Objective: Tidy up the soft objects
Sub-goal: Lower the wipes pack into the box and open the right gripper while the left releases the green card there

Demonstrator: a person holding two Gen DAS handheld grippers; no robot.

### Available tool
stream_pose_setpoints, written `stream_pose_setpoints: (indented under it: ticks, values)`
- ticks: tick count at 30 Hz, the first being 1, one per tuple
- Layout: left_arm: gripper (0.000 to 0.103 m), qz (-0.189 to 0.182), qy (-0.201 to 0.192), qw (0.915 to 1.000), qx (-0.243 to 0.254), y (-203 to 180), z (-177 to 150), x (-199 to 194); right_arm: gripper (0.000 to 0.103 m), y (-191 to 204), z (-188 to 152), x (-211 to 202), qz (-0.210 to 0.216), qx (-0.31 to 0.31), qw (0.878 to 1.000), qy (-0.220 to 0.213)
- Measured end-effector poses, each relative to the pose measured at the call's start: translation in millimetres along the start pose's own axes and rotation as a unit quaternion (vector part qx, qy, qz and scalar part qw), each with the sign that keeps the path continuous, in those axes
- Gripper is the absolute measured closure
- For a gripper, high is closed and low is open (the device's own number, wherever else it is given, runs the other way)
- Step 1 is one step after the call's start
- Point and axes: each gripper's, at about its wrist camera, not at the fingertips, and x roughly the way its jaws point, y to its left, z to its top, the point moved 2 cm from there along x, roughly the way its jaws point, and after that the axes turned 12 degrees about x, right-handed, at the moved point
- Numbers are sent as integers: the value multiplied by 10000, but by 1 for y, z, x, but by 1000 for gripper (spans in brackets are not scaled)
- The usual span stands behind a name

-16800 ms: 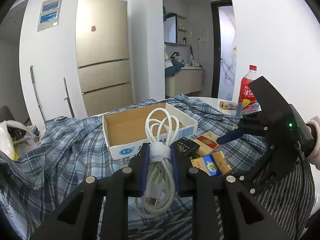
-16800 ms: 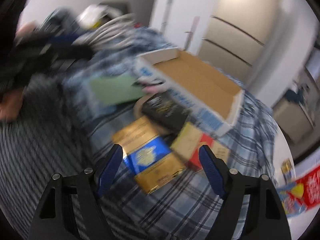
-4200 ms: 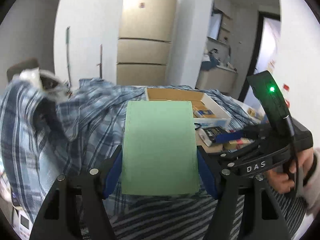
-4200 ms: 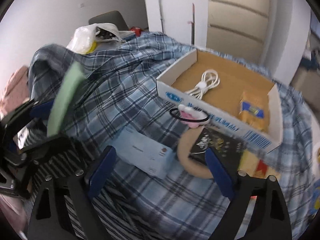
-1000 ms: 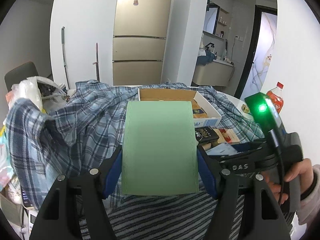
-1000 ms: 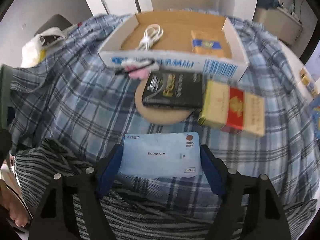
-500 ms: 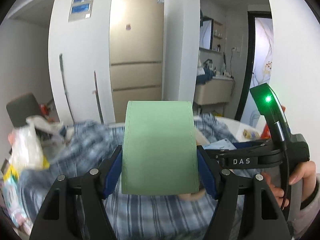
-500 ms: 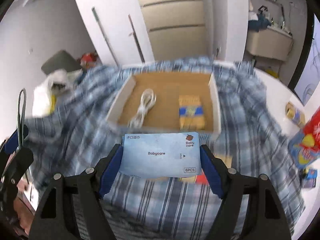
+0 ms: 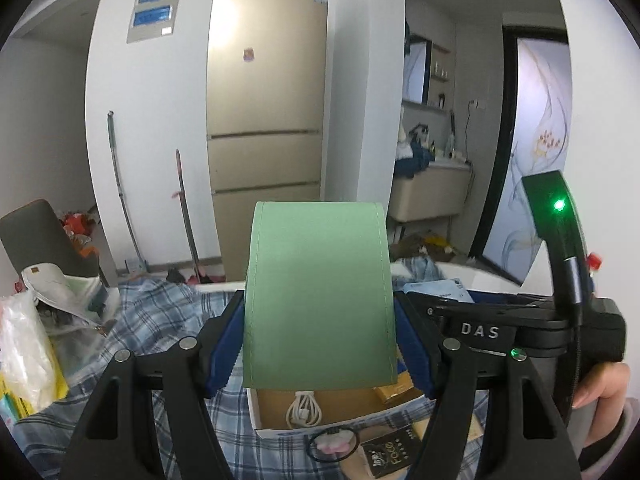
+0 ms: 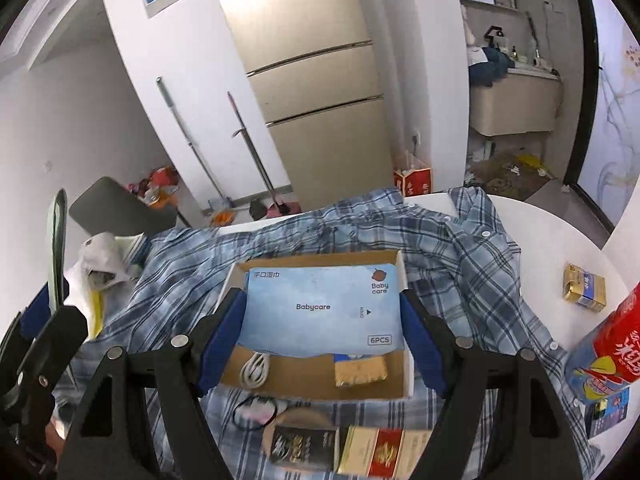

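My left gripper (image 9: 320, 344) is shut on a flat green pouch (image 9: 318, 296) and holds it up above the cardboard box (image 9: 276, 430). My right gripper (image 10: 322, 328) is shut on a light blue Babycare wet-wipe pack (image 10: 320, 308) and holds it over the same box (image 10: 404, 384). The box holds a coiled white cable (image 10: 254, 370) and a yellow-and-blue packet (image 10: 360, 370). The right gripper's body shows at the right of the left wrist view (image 9: 520, 332). The green pouch shows edge-on at the far left of the right wrist view (image 10: 56, 240).
A blue plaid shirt (image 10: 460, 248) covers the round white table (image 10: 560, 232). In front of the box lie a pink hair tie (image 10: 256, 408), a black pack (image 10: 304, 446) on a round coaster, and a red-and-gold pack (image 10: 384, 456). A red bottle (image 10: 616, 348) stands at the right.
Both grippers have risen and tilted up with their loads. The wipe pack, lifted off the shirt a second ago, now hangs over the box. The green pouch stays clamped.
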Motion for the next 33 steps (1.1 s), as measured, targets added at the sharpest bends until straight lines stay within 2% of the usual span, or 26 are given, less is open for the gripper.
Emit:
stream_pose_setpoints:
  ticks: [2, 4, 5, 8, 12, 15, 18, 23, 26, 33]
  values:
    - [31, -8, 117, 9999, -47, 1, -7, 12, 27, -5, -5, 10, 4, -4, 10000, 14]
    - [31, -37, 124, 9998, -167, 6, -18, 23, 27, -7, -17, 18, -69, -55, 9997, -235]
    - [31, -48, 131, 9997, -210, 9, -22, 27, 27, -6, -23, 24, -72, -136, 9996, -223]
    - [31, -15, 206, 9995, -254, 15, -33, 38, 27, 2, -40, 52, 27, -283, 9989, 382]
    - [31, 120, 302, 9992, -229, 24, -44, 45, 27, 5, -59, 79, 151, -289, 9954, 905]
    - [31, 217, 410, 9986, -242, 30, -53, 52, 27, 3, -71, 94, 182, -205, 9932, 1129]
    - [31, 142, 552, 9978, -324, 34, -62, 63, 27, 4, -82, 105, 204, -233, 9902, 1359]
    - [31, 111, 597, 9978, -275, 33, -68, 70, 26, 4, -87, 114, 130, -256, 9895, 1414]
    - [31, -76, 621, 9975, -330, 33, -73, 75, 24, 3, -87, 116, 140, -245, 9893, 1431]
    - [31, 3, 596, 9975, -375, 36, -80, 82, 15, -1, -81, 115, 279, -148, 9883, 1491]
